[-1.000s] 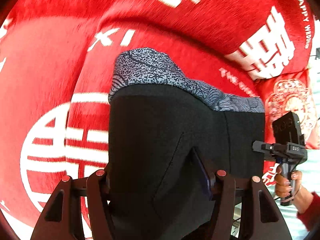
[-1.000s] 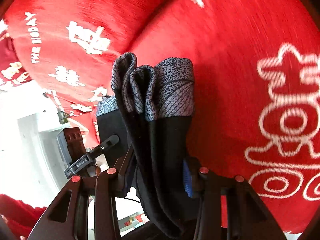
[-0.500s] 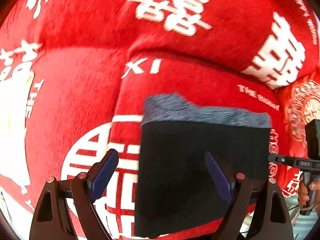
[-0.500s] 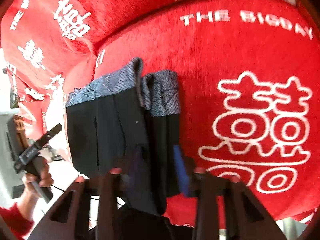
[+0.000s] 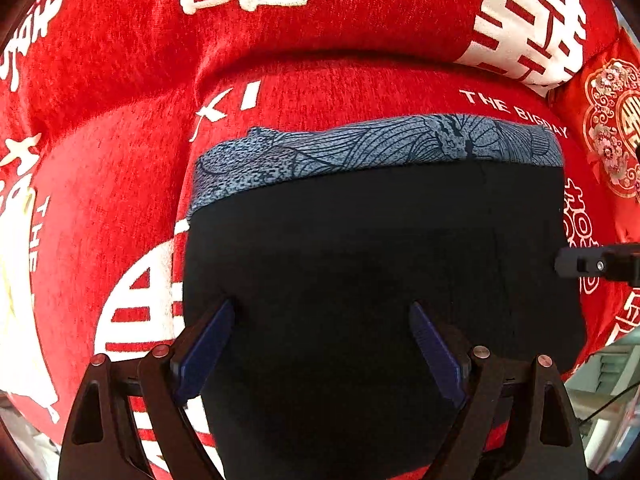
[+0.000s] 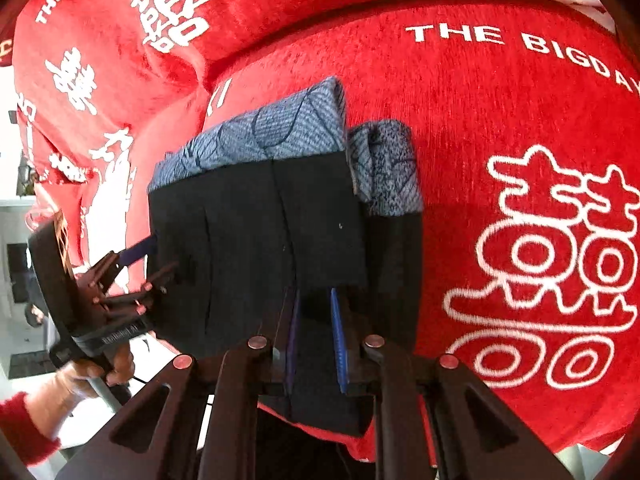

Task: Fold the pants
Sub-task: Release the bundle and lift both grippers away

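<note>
We see the folded black pants with a grey-blue patterned waistband [image 5: 360, 264] lying flat on the red plush sofa cover with white lettering [image 5: 320, 80], waistband edge toward the backrest. Left gripper [image 5: 320, 344] hangs over the near part of the fold, blue pads spread wide, nothing pinched; its jaws have just been opening. Right gripper [image 6: 316, 336] has just been closing, blue pads close together and clamped on the near edge of the pants. In the right wrist view a hand in a red sleeve [image 6: 80, 372] holds the left gripper's handle.
</note>
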`<state>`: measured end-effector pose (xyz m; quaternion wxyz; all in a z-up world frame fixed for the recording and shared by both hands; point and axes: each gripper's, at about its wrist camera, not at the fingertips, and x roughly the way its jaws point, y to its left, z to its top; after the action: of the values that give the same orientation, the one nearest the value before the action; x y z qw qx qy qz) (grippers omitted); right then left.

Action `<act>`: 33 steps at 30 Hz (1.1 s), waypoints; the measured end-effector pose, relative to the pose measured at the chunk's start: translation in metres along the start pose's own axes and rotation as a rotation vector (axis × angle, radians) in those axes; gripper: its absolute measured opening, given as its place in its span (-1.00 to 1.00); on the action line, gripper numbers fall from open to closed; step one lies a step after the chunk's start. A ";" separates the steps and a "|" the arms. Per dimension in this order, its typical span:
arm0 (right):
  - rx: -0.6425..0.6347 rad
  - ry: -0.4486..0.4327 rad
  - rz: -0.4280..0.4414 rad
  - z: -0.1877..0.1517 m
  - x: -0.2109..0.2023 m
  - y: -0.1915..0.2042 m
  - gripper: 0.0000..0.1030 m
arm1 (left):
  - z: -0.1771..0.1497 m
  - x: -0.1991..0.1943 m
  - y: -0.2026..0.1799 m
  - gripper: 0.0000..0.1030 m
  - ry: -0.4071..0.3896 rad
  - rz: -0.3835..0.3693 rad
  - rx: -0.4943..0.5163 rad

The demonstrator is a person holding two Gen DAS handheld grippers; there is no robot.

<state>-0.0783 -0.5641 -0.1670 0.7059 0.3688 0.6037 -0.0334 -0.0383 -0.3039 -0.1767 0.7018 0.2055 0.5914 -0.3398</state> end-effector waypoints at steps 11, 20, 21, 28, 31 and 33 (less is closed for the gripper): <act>-0.022 0.102 -0.050 -0.016 -0.015 0.001 -0.35 | -0.003 -0.019 -0.010 0.79 0.074 0.120 -0.142; 0.056 0.089 -0.146 -0.057 -0.042 -0.001 0.35 | -0.028 -0.058 -0.026 1.00 0.123 0.155 -0.153; 0.062 0.077 -0.158 -0.060 -0.045 0.001 0.49 | -0.032 -0.061 -0.028 1.00 0.136 0.158 -0.134; 0.056 -0.015 -0.257 -0.087 -0.057 0.053 1.00 | -0.051 -0.099 -0.029 1.00 0.128 0.198 -0.095; 0.053 -0.031 -0.278 -0.092 -0.065 0.069 1.00 | -0.056 -0.118 -0.028 1.00 0.115 0.208 -0.088; 0.062 -0.025 -0.292 -0.093 -0.067 0.081 1.00 | -0.059 -0.127 -0.027 1.00 0.113 0.206 -0.083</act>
<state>-0.1331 -0.4796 -0.0691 0.6891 0.2982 0.6410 -0.1591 -0.1069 -0.2521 -0.0629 0.7065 0.2546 0.6193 -0.2291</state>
